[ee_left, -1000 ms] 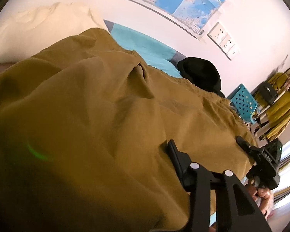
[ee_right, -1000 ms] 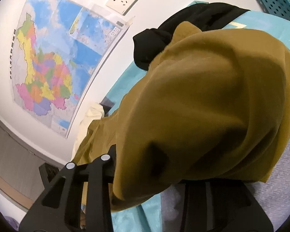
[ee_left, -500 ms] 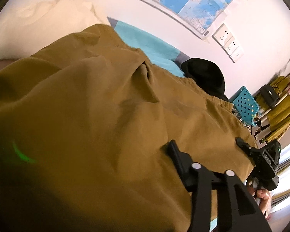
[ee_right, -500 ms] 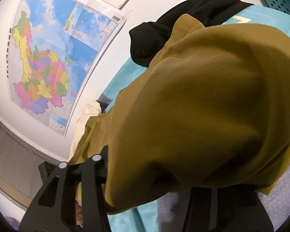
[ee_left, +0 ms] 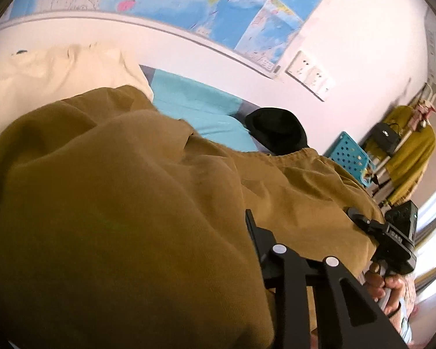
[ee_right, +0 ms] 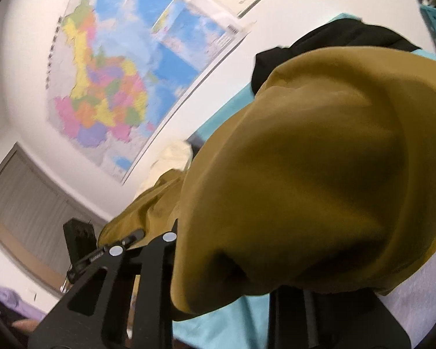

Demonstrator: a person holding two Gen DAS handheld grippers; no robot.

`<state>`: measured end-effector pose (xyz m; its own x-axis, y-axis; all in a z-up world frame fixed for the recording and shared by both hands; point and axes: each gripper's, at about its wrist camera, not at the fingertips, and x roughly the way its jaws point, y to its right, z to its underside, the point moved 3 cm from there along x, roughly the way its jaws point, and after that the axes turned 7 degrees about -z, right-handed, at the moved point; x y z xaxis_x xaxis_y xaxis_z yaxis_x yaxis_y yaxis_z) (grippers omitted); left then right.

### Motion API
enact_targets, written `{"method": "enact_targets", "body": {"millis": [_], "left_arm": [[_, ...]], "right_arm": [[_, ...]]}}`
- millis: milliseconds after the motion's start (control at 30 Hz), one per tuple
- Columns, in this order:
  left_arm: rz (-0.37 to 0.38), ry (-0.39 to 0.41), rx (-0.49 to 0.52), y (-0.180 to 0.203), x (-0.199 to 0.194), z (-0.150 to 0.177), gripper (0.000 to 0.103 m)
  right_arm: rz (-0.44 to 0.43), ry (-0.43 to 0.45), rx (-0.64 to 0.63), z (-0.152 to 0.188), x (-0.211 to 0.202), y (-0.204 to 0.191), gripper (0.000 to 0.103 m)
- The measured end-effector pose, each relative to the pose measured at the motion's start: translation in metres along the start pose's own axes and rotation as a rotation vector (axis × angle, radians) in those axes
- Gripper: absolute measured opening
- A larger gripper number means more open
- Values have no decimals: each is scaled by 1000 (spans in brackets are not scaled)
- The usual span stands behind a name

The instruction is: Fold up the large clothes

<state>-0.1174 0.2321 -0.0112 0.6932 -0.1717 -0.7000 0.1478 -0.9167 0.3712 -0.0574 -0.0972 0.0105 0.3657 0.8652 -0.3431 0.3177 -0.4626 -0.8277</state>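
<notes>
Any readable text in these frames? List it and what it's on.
None legible.
Wall map: labels and the column of characters down its left edge are too blurred to read.
Map barcode label: too small.
Right gripper, seen from the left wrist: small raised lettering on its body, unreadable.
Mustard garment: no tag or print showing.

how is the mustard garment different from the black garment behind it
The mustard garment is ochre, while the black garment is black. The mustard one sprawls wide, draped over both tongs; the black one sits as a small bunched heap, untouched, nearer the wall. Both are soft clothes over the turquoise sheet.
</notes>
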Motion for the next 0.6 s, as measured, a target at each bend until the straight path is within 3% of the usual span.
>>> {"method": "enact_targets", "body": {"millis": [167,267,333,400,433,467,533,600], "left_arm": [[-37,-156,-49,-25,33,19,50],[-22,-149,-70,-31,38,23,58],[13,-151,-62,-27,41,22,72],[-8,-140,-60,-22,43,20,70],[-29,-133,-52,-19,43,19,61],[-55,-127,-45,-18,44,19,55],[-58,-114,-38,-17,41,16,43],[-65,-104,-25,-16,36,13,38]], "right_arm": [[65,-90,122,17,11,34,44],[53,-81,140,19,11,39,53],[38,-78,153,19,15,39,60],[55,-78,145,18,19,38,61],[56,-74,141,18,20,37,58],[59,-71,132,18,21,36,43],[47,-66,98,17,21,30,32],[48,-59,56,15,19,21,27]]}}
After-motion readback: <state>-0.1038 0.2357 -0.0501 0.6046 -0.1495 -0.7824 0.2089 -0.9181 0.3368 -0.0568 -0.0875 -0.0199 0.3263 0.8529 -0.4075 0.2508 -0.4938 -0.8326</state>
